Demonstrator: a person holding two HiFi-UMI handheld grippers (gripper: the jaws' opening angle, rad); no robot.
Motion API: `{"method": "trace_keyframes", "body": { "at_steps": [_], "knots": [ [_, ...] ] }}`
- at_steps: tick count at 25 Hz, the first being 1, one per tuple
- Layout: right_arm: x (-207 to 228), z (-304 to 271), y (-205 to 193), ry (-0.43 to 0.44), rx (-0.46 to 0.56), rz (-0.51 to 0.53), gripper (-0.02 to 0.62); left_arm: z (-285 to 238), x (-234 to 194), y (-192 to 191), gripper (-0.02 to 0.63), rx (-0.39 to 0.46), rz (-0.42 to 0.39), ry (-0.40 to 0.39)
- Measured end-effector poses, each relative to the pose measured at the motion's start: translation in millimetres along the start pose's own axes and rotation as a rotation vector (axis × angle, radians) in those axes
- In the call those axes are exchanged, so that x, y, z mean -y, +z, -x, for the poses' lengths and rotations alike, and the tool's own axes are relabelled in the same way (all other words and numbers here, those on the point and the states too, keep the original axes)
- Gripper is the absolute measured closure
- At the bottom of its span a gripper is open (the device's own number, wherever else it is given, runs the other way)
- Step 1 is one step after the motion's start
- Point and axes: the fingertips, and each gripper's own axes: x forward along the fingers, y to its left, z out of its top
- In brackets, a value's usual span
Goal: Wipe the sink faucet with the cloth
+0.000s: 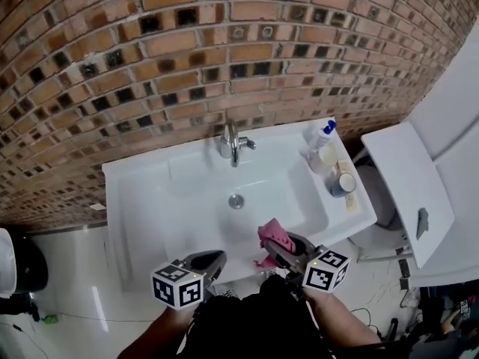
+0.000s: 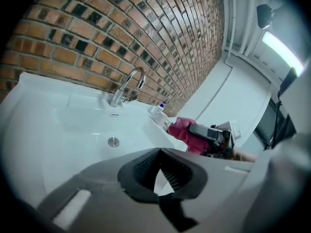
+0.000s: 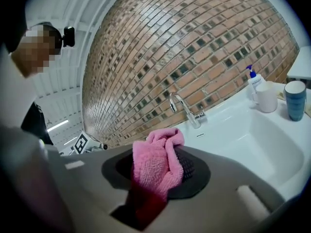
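**A:** Where is the cloth?

**B:** The pink cloth is clenched between the jaws of the right tool, bunched up and poking past the tips. It hangs over the 6 o'clock rim of the sink. That is well apart from the faucet, which stands at 12 o'clock of the basin.

**A:** So has the wiping started?

**B:** Judging by that gap, the cloth is not on the metal. The grasp looks like the only part done, and the whole wipe is left.

**A:** And the left tool?

**B:** Its jaws are pressed together on nothing, and it is held at 7 o'clock, beside the right one.

**A:** Is anything near the faucet?

**B:** A pump bottle, a white mug and a blue cup sit on the sink's ledge around 2 o'clock, apart from the spout.
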Motion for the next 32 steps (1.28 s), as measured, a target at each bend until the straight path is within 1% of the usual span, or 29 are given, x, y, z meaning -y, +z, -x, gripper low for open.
{"method": "trace_keyframes", "body": {
  "at_steps": [4, 7, 11, 16, 20, 24, 28, 32],
  "knots": [
    [16.3, -11.4, 21.1, -0.001, 0.003, 0.019, 0.457, -8.1, -4.8, 5.1, 0.603, 0.002, 0.015, 0.008],
    [32.7, -22.5, 42.4, 0.008, 0.002, 0.041, 0.457, -17.6, -11.0, 15.9, 0.603, 0.016, 0.029, 0.032],
    [66.3, -39.6, 64.8, 0.038, -0.039, 0.040, 0.457, -33.3, -17.3, 36.4, 0.603, 0.051, 0.060, 0.094],
    [115.2, -64.8, 90.2, 0.075, -0.112, 0.094, 0.457, -60.8, -23.2, 69.3, 0.603, 0.106, 0.097, 0.180],
    [158.9, -93.0, 102.2, 0.095, -0.152, 0.106, 0.457, -86.3, -21.6, 86.0, 0.603, 0.130, 0.136, 0.237],
    [201.4, -131.3, 113.8, 0.107, -0.183, 0.120, 0.457, -110.3, -17.7, 90.0, 0.603, 0.126, 0.176, 0.278],
    [225.2, -166.0, 116.0, 0.132, -0.220, 0.144, 0.457, -125.4, -20.6, 83.8, 0.603, 0.103, 0.207, 0.340],
    [242.3, -191.9, 121.8, 0.160, -0.226, 0.101, 0.457, -143.8, -24.3, 81.5, 0.603, 0.070, 0.222, 0.369]
  ]
}}
